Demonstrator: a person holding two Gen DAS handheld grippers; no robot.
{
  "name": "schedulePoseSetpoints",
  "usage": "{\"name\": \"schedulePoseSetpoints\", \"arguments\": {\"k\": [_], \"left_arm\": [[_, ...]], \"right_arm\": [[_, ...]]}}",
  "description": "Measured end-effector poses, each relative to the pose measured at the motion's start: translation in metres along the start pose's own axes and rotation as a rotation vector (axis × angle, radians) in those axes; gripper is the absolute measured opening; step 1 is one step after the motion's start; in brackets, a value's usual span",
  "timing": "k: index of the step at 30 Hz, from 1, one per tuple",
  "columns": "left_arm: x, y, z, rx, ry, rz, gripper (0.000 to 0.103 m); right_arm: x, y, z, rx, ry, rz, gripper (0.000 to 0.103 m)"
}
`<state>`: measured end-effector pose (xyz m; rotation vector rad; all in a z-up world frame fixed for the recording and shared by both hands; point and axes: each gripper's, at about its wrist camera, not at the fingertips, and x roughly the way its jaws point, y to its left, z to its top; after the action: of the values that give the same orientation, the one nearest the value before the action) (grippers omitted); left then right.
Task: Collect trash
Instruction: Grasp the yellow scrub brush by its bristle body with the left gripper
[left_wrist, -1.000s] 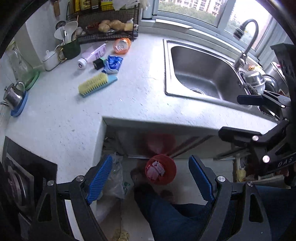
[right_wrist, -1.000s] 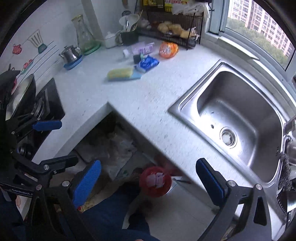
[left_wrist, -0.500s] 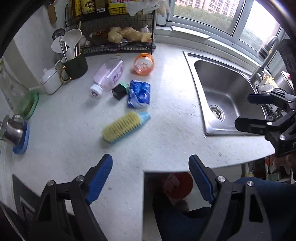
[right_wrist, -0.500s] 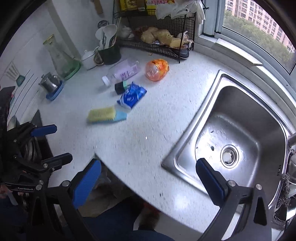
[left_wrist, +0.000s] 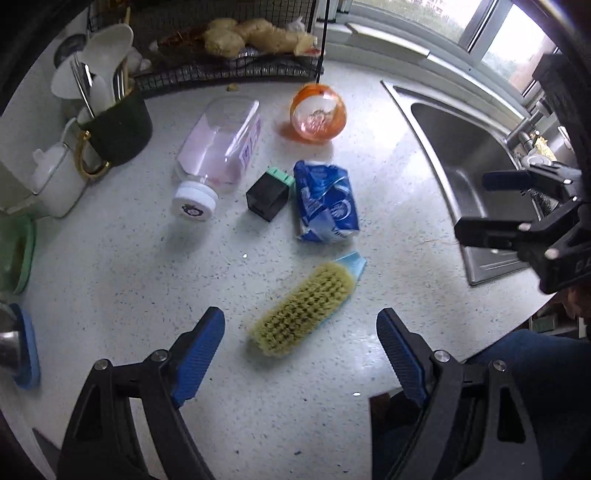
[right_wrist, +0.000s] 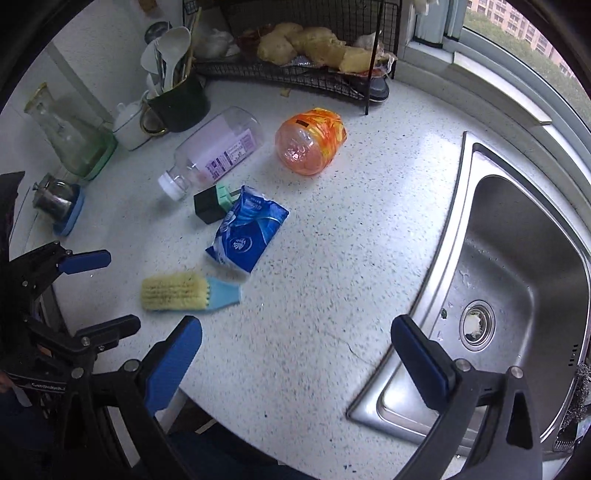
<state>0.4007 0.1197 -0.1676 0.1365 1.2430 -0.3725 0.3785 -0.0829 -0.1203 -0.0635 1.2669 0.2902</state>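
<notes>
On the white speckled counter (left_wrist: 110, 280) lie a crumpled blue wrapper (left_wrist: 325, 201) (right_wrist: 246, 235), a clear pink bottle on its side (left_wrist: 218, 155) (right_wrist: 214, 153), an orange plastic bottle (left_wrist: 318, 112) (right_wrist: 309, 140), a small black and green box (left_wrist: 269, 195) (right_wrist: 212, 201) and a yellow scrub brush (left_wrist: 306, 310) (right_wrist: 184, 291). My left gripper (left_wrist: 300, 354) is open and empty, just in front of the brush. My right gripper (right_wrist: 295, 358) is open and empty, over the counter between the brush and the sink.
A steel sink (right_wrist: 517, 288) lies at the right. A wire rack with ginger (right_wrist: 314, 48), a dark utensil cup (right_wrist: 181, 99), a white pot (left_wrist: 55, 177), a glass jug (right_wrist: 70, 136) and a small kettle (right_wrist: 55, 201) stand along the back and left.
Both grippers have moved forward from the counter's front edge over the counter, toward the items. The red bin on the floor has dropped out of view.
</notes>
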Motion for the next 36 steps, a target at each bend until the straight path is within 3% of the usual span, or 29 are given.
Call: {"name": "schedulePoseSetpoints", "arguments": {"k": [13, 18, 26, 30, 36], "left_arm": [[0.050, 0.002, -0.001, 0.155, 0.065, -0.066, 0.083], [0.064, -0.004, -0.004, 0.207, 0.092, -0.056, 0.083], [0.068, -0.009, 0.001, 0.238, 0.080, -0.079, 0.067], [0.069, -0.018, 0.001, 0.275, 0.101, -0.072, 0.046], [0.069, -0.027, 0.001, 0.244, 0.099, -0.086, 0.040]], "right_arm": [[0.032, 0.011, 0.012, 0.007, 0.087, -0.014, 0.102], [0.035, 0.011, 0.009, 0.033, 0.105, -0.022, 0.102], [0.034, 0.000, -0.003, 0.095, 0.105, -0.037, 0.102], [0.036, 0.000, -0.009, 0.102, 0.115, -0.036, 0.102], [0.042, -0.001, -0.013, 0.119, 0.119, -0.029, 0.102]]}}
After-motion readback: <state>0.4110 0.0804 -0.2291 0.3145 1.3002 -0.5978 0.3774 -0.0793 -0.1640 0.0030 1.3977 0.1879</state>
